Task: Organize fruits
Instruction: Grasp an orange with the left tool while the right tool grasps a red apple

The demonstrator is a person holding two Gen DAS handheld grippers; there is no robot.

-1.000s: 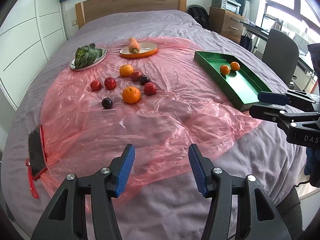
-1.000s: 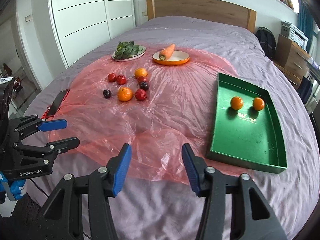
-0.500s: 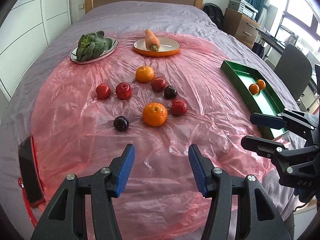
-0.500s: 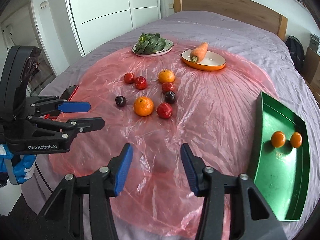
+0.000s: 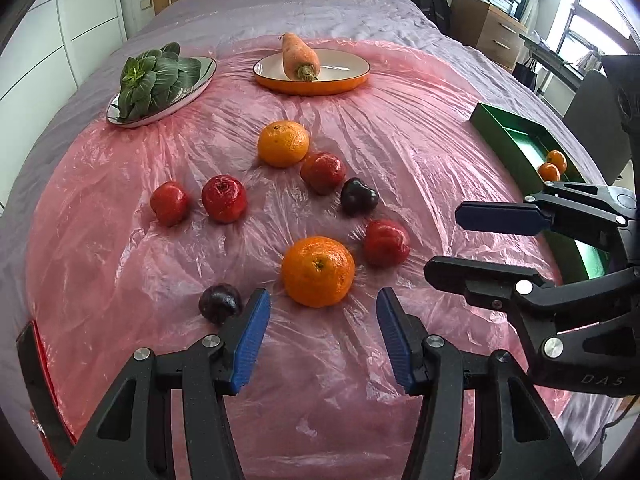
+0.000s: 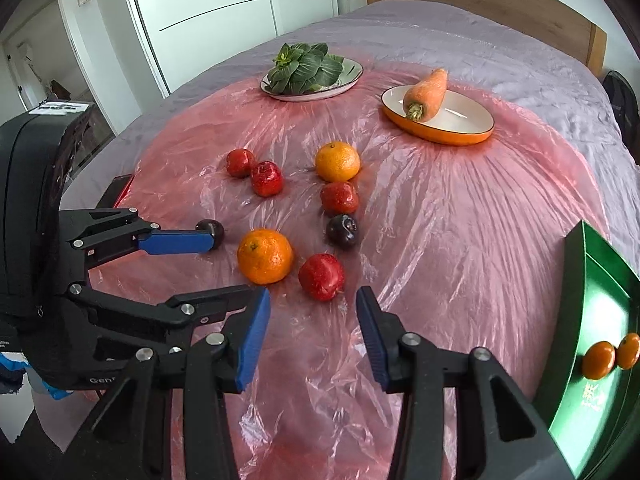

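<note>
Oranges (image 6: pixel 608 356), two of them, sit in our green tray (image 6: pixel 600 292) while eight fruits (image 5: pixel 318 271) wait ahead of our left gripper (image 5: pixel 320 336) and right gripper (image 6: pixel 312 330), both parted and empty, the right's jaws having just been closing.

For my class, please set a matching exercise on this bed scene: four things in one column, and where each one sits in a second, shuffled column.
Things:
1. carrot
2. leafy greens
3. two small oranges
4. dark plums

Places:
A. in the green tray
B. loose on the pink plastic sheet
C. on the orange dish
D. on the silver plate

Pairs: 1-C, 2-D, 3-A, 4-B
</note>
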